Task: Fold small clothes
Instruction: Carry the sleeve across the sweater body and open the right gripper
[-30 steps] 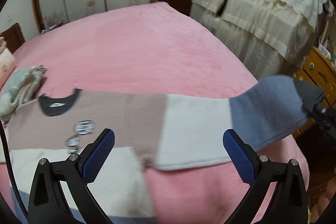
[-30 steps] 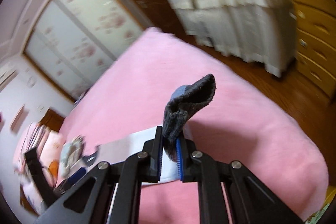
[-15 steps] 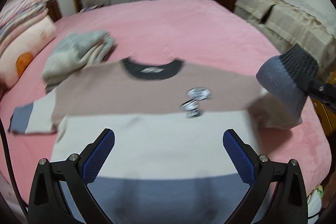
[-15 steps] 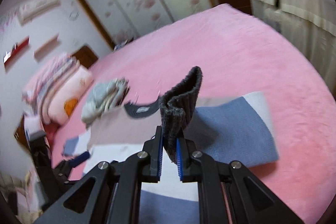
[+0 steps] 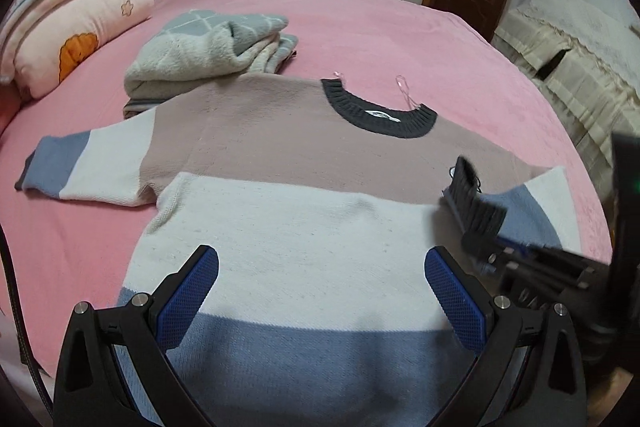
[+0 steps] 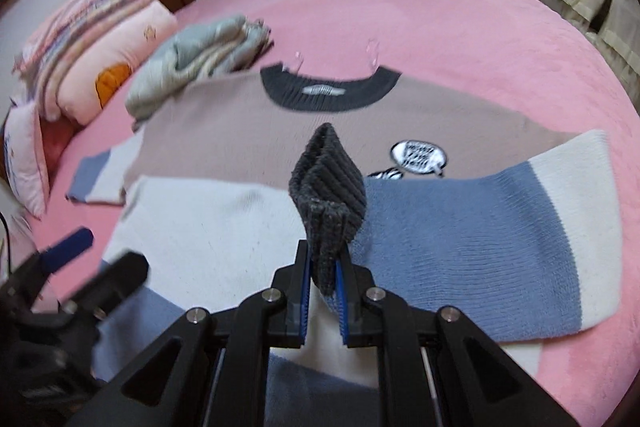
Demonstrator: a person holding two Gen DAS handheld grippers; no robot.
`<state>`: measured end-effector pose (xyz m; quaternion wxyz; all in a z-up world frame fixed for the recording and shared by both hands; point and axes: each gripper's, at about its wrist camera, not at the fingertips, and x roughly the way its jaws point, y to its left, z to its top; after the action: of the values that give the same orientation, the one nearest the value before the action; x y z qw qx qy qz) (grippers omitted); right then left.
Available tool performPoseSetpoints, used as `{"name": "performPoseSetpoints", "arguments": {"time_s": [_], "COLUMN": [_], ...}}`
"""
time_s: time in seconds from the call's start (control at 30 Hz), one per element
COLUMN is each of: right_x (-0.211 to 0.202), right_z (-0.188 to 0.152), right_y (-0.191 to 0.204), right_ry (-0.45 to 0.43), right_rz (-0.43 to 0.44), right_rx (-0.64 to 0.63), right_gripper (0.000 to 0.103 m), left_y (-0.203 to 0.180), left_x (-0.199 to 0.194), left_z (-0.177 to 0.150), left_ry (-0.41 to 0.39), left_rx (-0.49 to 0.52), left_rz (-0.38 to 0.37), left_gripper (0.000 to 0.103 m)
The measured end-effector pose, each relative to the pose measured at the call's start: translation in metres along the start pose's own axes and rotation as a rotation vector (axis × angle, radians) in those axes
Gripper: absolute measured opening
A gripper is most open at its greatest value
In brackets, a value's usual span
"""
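Sweater: flat on the pink bed, frame centre; collar toward the top, hem toward the bottom, long axis vertical.
Right gripper: fingers clamped on the dark cuff; sleeve folded across the body.
Left gripper: fingers apart, empty, above the hem.

1 striped sweater, 1 folded grey garment, 2 grippers, 1 pink bed, 1 pillow stack.
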<state>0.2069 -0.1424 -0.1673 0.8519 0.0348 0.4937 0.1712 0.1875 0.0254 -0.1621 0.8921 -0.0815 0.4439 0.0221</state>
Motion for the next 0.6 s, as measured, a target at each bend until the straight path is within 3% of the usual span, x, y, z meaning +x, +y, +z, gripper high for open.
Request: {"name": "performPoseSetpoints", "arguments": {"time_s": [0.43, 0.6], "right_x": [0.036, 0.031], "right_z": [-0.011, -0.014], "right_y": [0.019, 0.023], "right_ry": [0.074, 0.075], "right_rz": [-0.065, -0.044], "right_rx": [-0.046, -0.057], "right_gripper": [0.018, 0.036], "left_y": [0.028, 0.026], "left_x": [0.003, 0.003], "left_z": [-0.004, -0.004], "left_ry": [0.013, 0.014], "left_rx": [-0.065, -0.055], "left_rz": [-0.015, -0.012], "left_gripper": [0.102, 0.102]}}
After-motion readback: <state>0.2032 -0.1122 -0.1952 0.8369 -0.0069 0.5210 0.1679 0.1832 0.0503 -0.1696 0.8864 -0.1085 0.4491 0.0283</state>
